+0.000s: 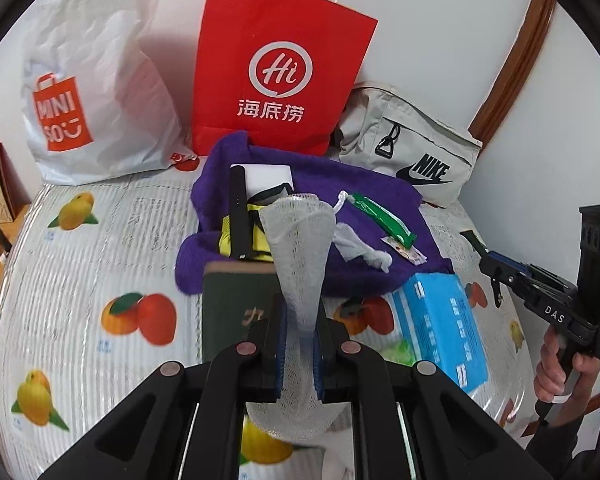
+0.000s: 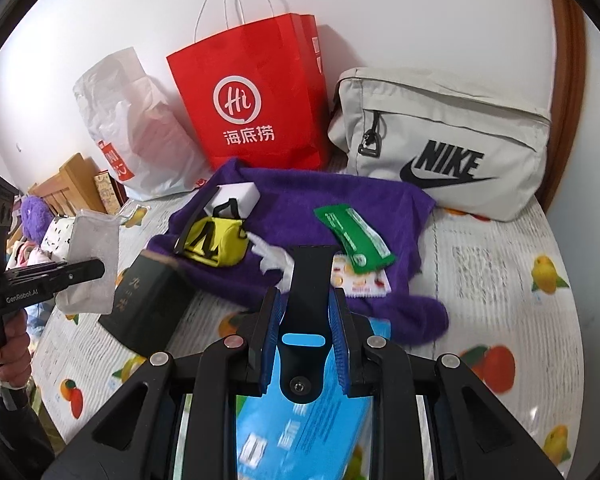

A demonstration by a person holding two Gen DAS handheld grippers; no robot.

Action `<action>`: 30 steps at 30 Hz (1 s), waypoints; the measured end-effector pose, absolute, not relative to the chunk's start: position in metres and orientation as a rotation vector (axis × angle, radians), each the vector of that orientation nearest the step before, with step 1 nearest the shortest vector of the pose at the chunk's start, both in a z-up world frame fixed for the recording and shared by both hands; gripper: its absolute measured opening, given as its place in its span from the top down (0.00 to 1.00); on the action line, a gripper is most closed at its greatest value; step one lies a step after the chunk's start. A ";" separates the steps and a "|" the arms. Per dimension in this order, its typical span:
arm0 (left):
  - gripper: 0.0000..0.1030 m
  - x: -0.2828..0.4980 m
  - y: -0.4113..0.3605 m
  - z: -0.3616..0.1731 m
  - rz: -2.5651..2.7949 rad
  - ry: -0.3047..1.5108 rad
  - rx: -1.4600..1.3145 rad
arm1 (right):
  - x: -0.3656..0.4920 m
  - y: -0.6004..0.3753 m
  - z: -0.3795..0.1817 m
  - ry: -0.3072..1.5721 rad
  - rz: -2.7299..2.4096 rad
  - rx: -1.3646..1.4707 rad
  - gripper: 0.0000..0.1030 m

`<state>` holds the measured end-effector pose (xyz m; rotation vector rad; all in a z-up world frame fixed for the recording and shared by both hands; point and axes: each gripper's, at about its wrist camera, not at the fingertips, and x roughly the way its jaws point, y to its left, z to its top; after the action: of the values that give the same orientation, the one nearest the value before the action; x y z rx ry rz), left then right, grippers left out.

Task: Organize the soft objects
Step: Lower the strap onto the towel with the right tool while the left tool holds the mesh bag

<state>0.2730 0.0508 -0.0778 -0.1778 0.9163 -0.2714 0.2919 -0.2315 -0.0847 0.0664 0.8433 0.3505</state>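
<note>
My left gripper is shut on a white mesh pouch and holds it up over the bed; the pouch also shows at the left of the right wrist view. My right gripper is shut on a black strap with a slot in it, above a blue tissue pack. A purple towel lies ahead, carrying a yellow pouch, a white block, a green packet and a white cord.
A red paper bag, a white Miniso plastic bag and a grey Nike bag stand against the wall. A dark green box lies near the towel. The bedcover has a fruit print.
</note>
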 end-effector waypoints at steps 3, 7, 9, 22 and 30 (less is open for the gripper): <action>0.90 0.291 0.051 -0.082 -0.265 0.937 -0.194 | 0.311 -0.227 -0.089 0.853 0.367 0.053 0.76; 0.90 0.309 0.052 -0.086 -0.262 0.951 -0.204 | 0.339 -0.218 -0.097 0.875 0.387 0.034 0.76; 0.90 0.320 0.053 -0.088 -0.255 0.961 -0.202 | 0.351 -0.216 -0.102 0.885 0.393 0.023 0.76; 0.90 0.362 0.049 -0.101 -0.253 1.000 -0.205 | 0.405 -0.204 -0.149 1.016 0.414 0.018 0.76; 0.90 0.388 0.029 -0.110 -0.274 1.028 -0.181 | 0.417 -0.200 -0.159 1.066 0.424 0.028 0.76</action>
<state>0.3883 0.0294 -0.1102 -0.1808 1.0281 -0.2742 0.4173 -0.2002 -0.1595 0.0283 1.0657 0.4243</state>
